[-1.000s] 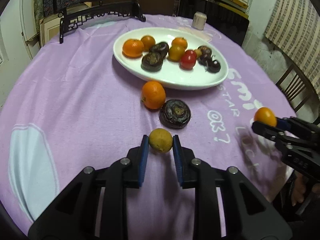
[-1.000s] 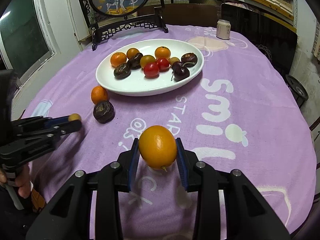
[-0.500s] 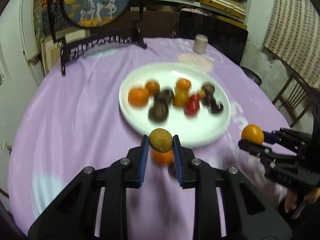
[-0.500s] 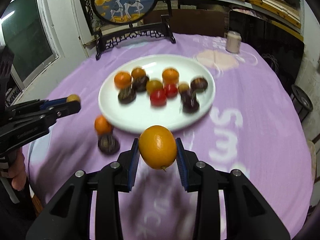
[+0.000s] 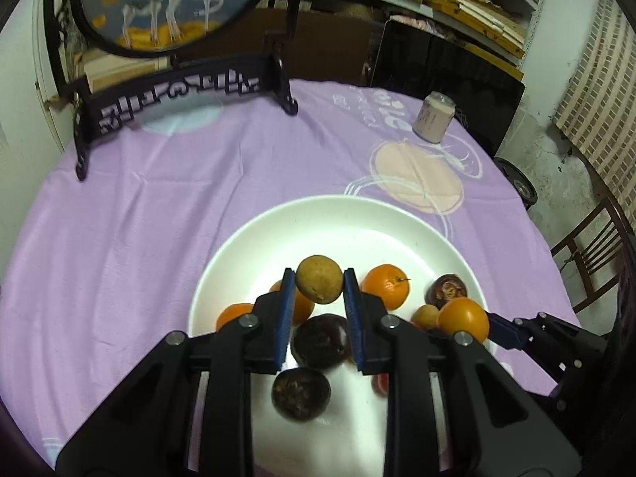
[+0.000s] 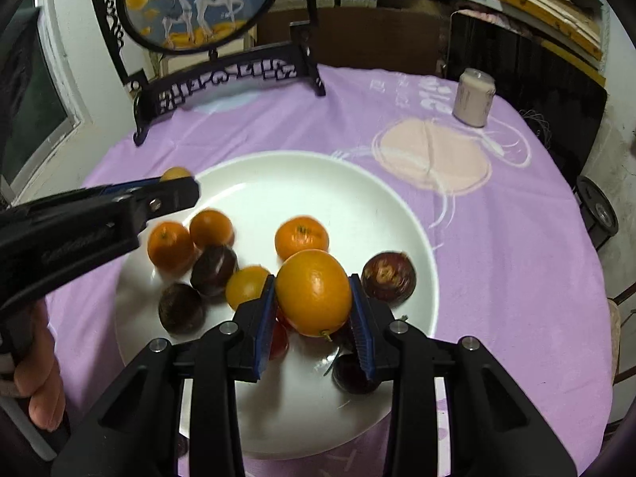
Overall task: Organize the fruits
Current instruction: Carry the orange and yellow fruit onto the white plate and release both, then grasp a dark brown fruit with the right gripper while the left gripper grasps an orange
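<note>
While a second ago both claws hung over bare tablecloth short of the plate, they now hang over the white plate (image 5: 238,254) itself, each pinching the same fruit as before. My left gripper (image 5: 319,284) is pressed onto a yellow-brown fruit (image 5: 320,278), held above the plate's middle. My right gripper (image 6: 313,298) pinches a large orange (image 6: 314,292) above the plate's near-right part.

Count in the right view, plate only: three small oranges (image 6: 302,238), one yellow-orange fruit (image 6: 246,286), four dark purple fruits (image 6: 389,276), at least one red one, half hidden behind my fingers. Two more fruits are in the claws. One can (image 6: 475,97) sits near the table's far right edge.

Large orange: long axis tilted a little off upright, stem stub at its bottom, towards the plate. Yellow-brown fruit: near round, no clear axis.
</note>
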Demonstrator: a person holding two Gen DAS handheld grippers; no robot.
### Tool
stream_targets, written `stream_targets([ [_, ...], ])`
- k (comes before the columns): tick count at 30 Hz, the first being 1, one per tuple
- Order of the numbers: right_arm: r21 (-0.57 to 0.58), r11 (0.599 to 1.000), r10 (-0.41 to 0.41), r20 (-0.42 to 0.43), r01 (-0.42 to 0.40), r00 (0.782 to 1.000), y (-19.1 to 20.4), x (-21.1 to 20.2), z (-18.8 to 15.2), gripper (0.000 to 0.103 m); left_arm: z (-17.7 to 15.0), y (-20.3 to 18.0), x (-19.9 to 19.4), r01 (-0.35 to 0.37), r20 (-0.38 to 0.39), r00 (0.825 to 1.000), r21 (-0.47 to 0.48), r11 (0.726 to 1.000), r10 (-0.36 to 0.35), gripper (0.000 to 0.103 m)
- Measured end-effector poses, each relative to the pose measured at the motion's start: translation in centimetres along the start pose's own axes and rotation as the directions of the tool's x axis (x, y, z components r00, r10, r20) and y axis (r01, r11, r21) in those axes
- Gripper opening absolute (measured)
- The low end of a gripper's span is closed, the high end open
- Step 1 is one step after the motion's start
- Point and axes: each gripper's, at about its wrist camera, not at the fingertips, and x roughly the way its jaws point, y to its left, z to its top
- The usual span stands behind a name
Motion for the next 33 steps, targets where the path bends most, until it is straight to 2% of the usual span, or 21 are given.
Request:
stream_targets([
  [6,-0.011,1.000,-0.003,0.010,0.003,1.000,0.0,0.5,0.5,0.036,0.2,0.0,1.7,0.001,-0.031,1.000,0.018,1.000,-0.001,0.027],
  [8,-0.004,1.000,-0.015,0.022,0.015,1.000,-0.2,0.8,0.5,0.041,0.1,0.2,1.4,0.013,-0.023,1.000,0.017,1.000,-0.013,0.060],
  [9,-0.002,1.000,-0.026,0.034,0.027,0.999,-0.4,0.8,0.5,0.053,0.0,0.3,0.9,0.005,-0.001,1.000,0.013,1.000,-0.005,0.063],
  [11,-0.011,0.994,-0.104,0.099,0.106,0.990,-0.6,0.1,0.2,0.056,-0.3,0.4,0.1,-0.004,0.018,1.000,0.024,1.000,0.003,0.063],
  [13,-0.022,0.991,-0.128,0.130,0.132,0.983,-0.8,-0.6,-0.2,0.056,-1.2,0.9,-1.2,0.001,0.030,1.000,0.019,1.000,-0.001,0.063],
  [18,0.014,0.994,-0.106,0.154,0.105,0.982,-1.6,-2.9,-2.9,0.056,-5.1,1.7,-5.0,-0.007,0.061,0.998,-0.013,1.000,0.008,0.067],
  [22,0.049,0.999,-0.006,0.165,-0.002,0.986,-1.2,-6.3,-6.9,0.058,-10.2,2.2,-8.6,0.010,0.084,0.996,0.002,1.000,-0.010,0.070],
  [27,0.000,1.000,0.009,0.150,-0.009,0.989,0.6,-9.2,-11.2,0.058,-16.2,2.8,-11.6,0.064,0.054,0.996,0.043,0.997,-0.066,0.072],
  [33,-0.026,0.999,0.027,0.117,-0.025,0.993,2.3,-10.0,-12.8,0.058,-18.9,4.3,-13.1,0.044,0.048,0.998,0.024,0.999,-0.045,0.072],
])
